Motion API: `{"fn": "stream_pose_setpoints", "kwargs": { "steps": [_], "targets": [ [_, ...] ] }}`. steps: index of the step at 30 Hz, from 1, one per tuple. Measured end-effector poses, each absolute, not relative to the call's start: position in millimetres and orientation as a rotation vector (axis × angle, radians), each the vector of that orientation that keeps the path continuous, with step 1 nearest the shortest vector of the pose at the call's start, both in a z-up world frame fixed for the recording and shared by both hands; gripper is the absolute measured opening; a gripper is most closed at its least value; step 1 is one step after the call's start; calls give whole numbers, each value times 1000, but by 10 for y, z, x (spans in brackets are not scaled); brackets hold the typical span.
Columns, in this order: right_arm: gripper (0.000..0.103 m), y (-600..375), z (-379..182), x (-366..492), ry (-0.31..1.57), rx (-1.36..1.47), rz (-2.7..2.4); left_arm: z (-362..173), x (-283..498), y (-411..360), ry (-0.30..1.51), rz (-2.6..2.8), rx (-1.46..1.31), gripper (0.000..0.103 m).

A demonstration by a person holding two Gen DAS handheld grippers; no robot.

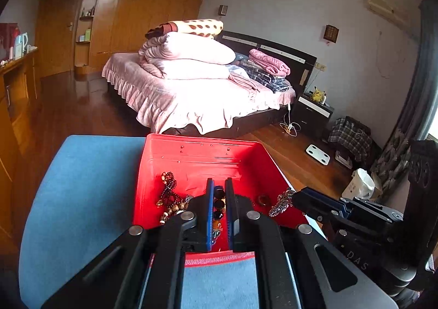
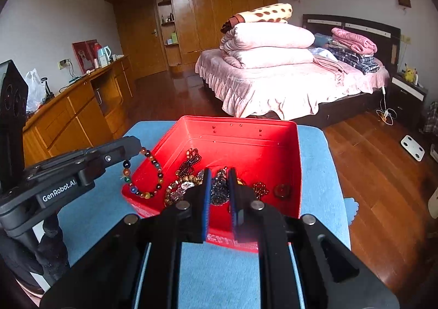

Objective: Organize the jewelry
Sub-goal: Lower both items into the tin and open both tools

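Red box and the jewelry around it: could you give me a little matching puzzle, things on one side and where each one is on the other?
Things:
1. multicoloured bead bracelet
2. silvery-dark bead string
3. reddish-brown ring
4. red box

Places:
A. pinched in the right gripper
B. standing open on the blue cloth
C. hanging from the left gripper
D. lying loose on the floor of the box

Pairs: 1-C, 2-A, 3-D, 4-B
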State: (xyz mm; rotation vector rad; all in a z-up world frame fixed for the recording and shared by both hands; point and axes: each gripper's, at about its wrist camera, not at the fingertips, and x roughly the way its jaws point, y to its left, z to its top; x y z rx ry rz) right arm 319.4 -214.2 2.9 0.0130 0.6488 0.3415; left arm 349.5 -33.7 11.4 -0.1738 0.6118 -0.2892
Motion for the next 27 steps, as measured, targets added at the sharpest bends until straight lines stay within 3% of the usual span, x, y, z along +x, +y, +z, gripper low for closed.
{"fn": "stream_pose_setpoints", "kwargs": {
  "steps": [27],
  "targets": [
    [14,-2085,-441,4289,778,36,241,-324,4476,-510,727,-257,-180,8]
  ]
}}
